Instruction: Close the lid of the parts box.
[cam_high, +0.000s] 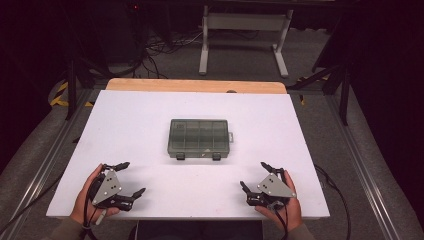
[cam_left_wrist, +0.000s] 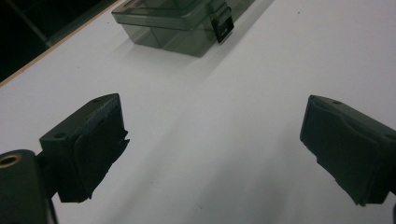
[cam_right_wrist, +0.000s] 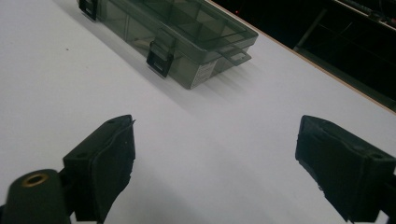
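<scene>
Closed plastic box (cam_high: 199, 138) sitting mid-table; left gripper (cam_high: 131, 179) and right gripper (cam_high: 253, 176) waiting wide, empty. Latches (cam_high: 180, 156) likely needing approaching squarely.

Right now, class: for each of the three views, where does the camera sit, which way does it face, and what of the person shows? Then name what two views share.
High view: above the person's side, looking forward and down on the white table; both hands, left gripper, right gripper.
Left gripper view: rides the left gripper, looking towards the compartment box.
Right gripper view: rides the right gripper, facing the box's latches.
Shared: both gripper views show the box.
</scene>
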